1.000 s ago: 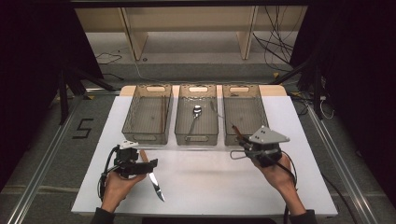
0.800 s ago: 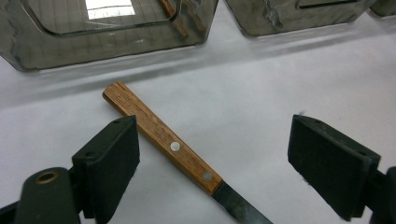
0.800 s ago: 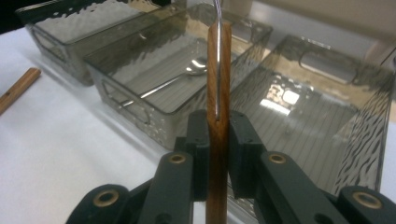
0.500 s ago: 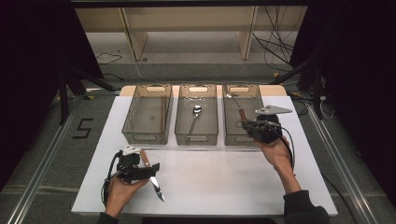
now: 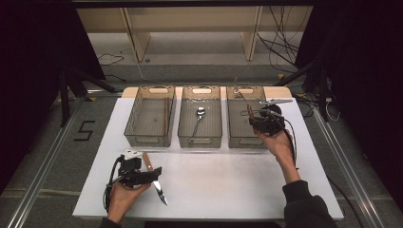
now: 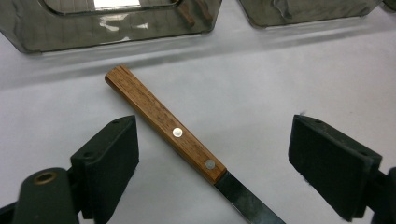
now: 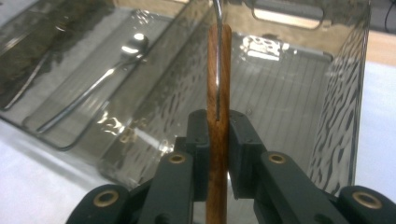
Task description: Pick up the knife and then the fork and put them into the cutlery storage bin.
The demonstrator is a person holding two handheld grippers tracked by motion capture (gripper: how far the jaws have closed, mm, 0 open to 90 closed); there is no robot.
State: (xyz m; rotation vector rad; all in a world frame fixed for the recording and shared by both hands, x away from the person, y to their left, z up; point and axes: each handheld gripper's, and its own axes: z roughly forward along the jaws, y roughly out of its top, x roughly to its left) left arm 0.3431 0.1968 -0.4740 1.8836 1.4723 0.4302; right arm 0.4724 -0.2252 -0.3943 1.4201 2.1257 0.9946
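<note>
— What's the right one got?

— A wooden-handled utensil (image 7: 218,93), handle upright between the jaws of the right gripper (image 7: 218,135), which are clamped on it from both sides. A thin metal stem runs up from the handle; in the high view it looks like a fork, though the head is too small to be sure. The gripper holds it over the right-hand bin (image 5: 237,135) of three smoky, see-through bins standing in a row along the far edge of the surface (image 5: 228,190).

— And the left?

— The left gripper (image 6: 212,154) is near the front left corner of the surface, jaws wide apart, with a knife (image 6: 180,140) lying flat on the surface between them. Neither jaw touches it. Wooden handle with two rivets, pointing toward the bins; blade toward the front edge.

— Anything in the other bins?

— A spoon (image 5: 197,121) lies in the middle bin (image 5: 200,140), bowl toward the far edge. The left bin (image 5: 142,137) has something thin and dark lying along its right side; I can't tell what.
</note>
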